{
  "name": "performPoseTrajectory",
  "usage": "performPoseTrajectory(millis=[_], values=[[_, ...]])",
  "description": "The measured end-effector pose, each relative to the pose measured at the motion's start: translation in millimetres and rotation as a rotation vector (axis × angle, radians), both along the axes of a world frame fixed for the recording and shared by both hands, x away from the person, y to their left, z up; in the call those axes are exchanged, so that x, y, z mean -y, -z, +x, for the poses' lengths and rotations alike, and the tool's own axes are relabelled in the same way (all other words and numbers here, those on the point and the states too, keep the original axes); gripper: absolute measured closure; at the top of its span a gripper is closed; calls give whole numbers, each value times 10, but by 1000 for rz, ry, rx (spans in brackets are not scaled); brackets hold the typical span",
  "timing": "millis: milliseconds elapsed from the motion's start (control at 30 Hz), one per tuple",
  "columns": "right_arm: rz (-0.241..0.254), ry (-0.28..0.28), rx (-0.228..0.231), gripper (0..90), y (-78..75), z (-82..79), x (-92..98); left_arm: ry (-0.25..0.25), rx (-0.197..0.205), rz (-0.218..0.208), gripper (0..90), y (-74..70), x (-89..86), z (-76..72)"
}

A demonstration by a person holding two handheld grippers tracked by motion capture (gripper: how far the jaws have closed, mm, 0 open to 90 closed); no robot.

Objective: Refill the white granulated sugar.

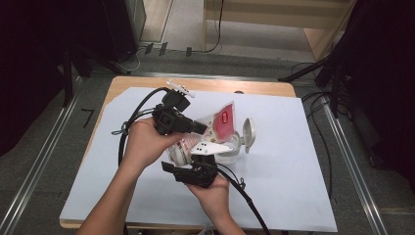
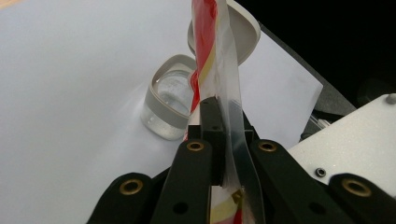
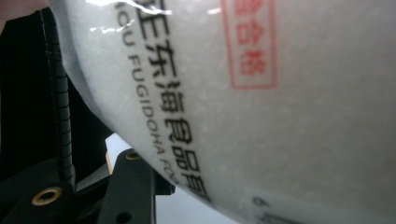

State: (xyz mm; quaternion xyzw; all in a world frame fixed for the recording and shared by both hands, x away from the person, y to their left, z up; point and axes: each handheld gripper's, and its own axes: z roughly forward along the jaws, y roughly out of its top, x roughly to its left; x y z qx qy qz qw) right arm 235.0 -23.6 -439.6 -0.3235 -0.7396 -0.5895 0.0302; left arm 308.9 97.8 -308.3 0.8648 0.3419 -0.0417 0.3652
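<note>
The left hand-held gripper is clamped on the bag's top edge, which slants toward the open jar just below. The right hand-held gripper cradles the bag's full belly from the near side; whether it pinches, I cannot tell.

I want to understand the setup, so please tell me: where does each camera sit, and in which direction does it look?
High view: above the person's side, looking forward and down at the white table; both forearms and hands show, with the left tongs and the right tongs.
Left gripper view: on the left tongs, looking along black jaws shut on the bag, toward the clear jar.
Right gripper view: on the right tongs, very near the bag's printed white side.
Shared: the bag appears in all views.
</note>
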Motion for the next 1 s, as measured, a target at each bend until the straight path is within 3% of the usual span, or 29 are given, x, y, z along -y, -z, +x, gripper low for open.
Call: performPoseTrajectory(millis=[167,333,600,700,1000], values=[[5,14,-6,620,-9,18,11,-1,-10,-17,880,-10,17,18],[50,17,-25,625,-23,42,27,21,-18,12,861,-68,68,76],[81,12,-43,627,-56,90,45,45,-77,14,843,-75,66,202],[83,5,-48,630,-32,85,37,46,-98,-12,825,-40,40,207],[103,-5,-56,634,-13,91,37,40,-115,-34,793,-12,12,234]])
